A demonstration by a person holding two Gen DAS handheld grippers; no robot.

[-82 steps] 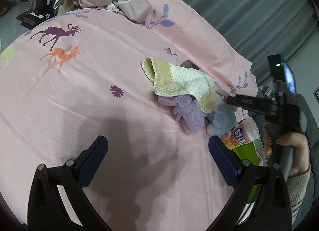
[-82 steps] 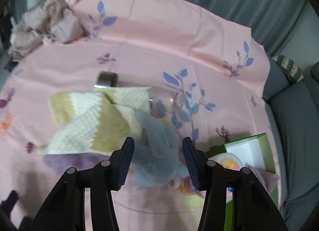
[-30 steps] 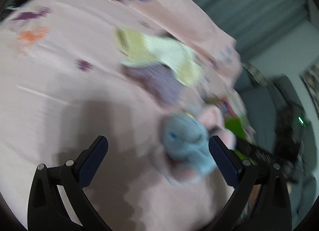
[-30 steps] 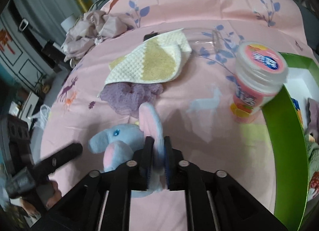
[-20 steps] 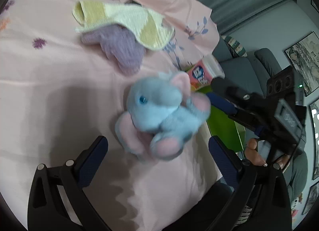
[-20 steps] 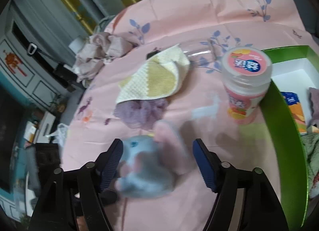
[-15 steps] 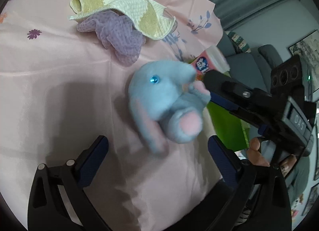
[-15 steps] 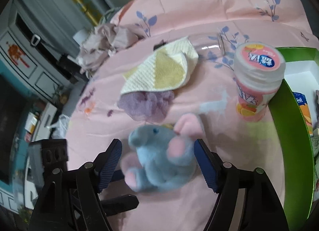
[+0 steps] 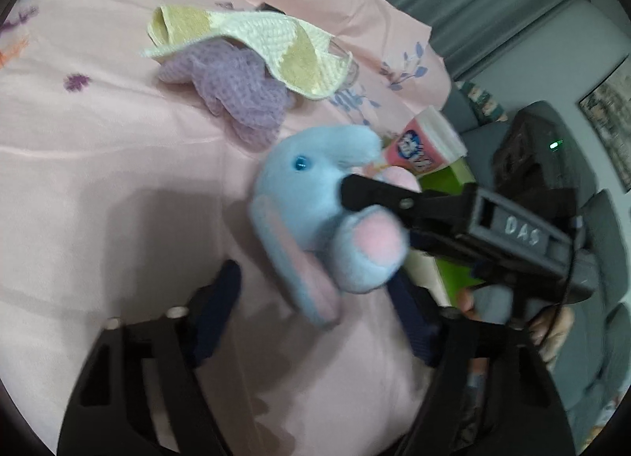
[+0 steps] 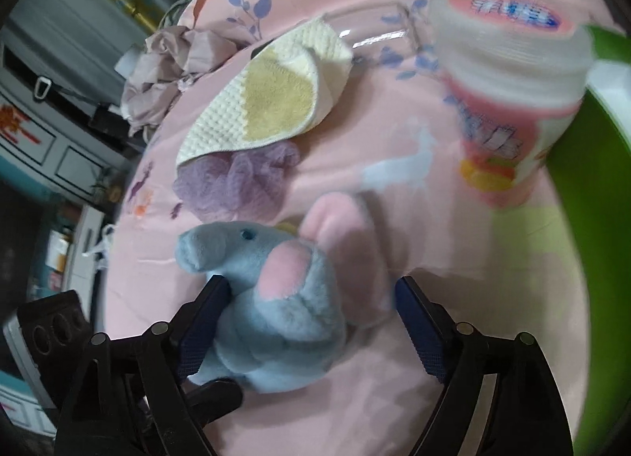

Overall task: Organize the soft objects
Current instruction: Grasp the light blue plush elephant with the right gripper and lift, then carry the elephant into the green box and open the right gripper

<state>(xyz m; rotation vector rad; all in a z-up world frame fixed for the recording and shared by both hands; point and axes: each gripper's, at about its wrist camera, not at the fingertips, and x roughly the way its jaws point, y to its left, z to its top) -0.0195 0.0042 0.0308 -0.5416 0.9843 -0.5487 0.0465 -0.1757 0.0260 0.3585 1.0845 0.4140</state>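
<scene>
A blue and pink plush elephant (image 9: 315, 196) lies on the pink sheet, between both grippers; it also shows in the right wrist view (image 10: 276, 290). My right gripper (image 10: 311, 314) is open, its fingers on either side of the elephant. My left gripper (image 9: 315, 306) is open just short of the elephant, one pink ear hanging between its fingers. Behind lie a yellow and white knitted cloth (image 9: 252, 42) and a purple mesh puff (image 9: 240, 93), also seen in the right wrist view as cloth (image 10: 268, 97) and puff (image 10: 236, 180).
A pink-labelled plastic jar (image 10: 508, 93) stands beside a green box (image 10: 591, 180) at the right. Crumpled mauve fabric (image 10: 173, 62) lies at the far edge of the bed. A clear bottle (image 10: 378, 34) lies partly under the cloth.
My right gripper let go of the elephant's ear, opened wide, and now straddles the toy. My left gripper moved closer to the elephant.
</scene>
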